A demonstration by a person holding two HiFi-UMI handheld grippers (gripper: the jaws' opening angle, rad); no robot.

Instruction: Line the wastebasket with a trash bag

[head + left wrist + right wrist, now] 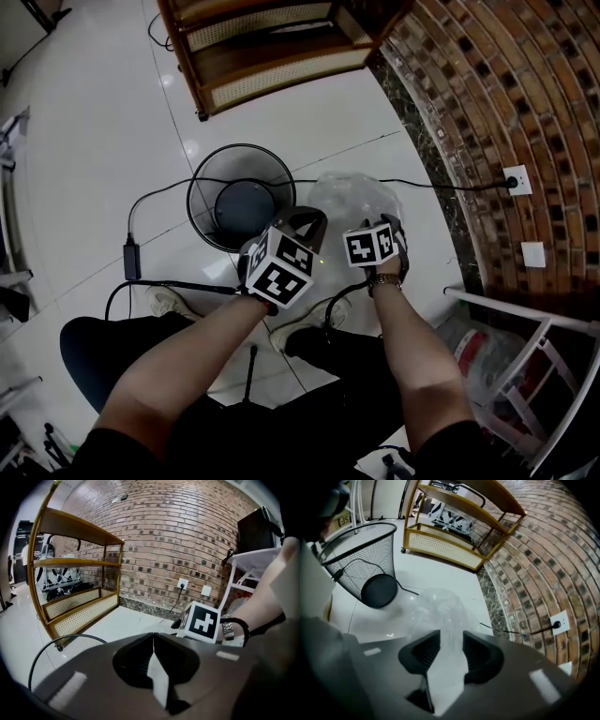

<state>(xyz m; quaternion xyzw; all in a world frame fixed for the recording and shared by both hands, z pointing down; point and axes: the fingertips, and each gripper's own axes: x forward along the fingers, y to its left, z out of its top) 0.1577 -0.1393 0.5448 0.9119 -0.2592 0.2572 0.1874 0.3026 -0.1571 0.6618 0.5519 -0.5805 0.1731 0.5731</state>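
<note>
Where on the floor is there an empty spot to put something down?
The white floor left of the wooden shelf and beyond the wastebasket is bare. So is the strip between shelf and clear bag. It is crowded near the shoes, where cables and an adapter lie.

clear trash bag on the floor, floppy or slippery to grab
Probably floppy: the clear trash bag lies crumpled on the tile floor. Likely very light, so a push may just skid it. Its glossy film looks slippery.
</note>
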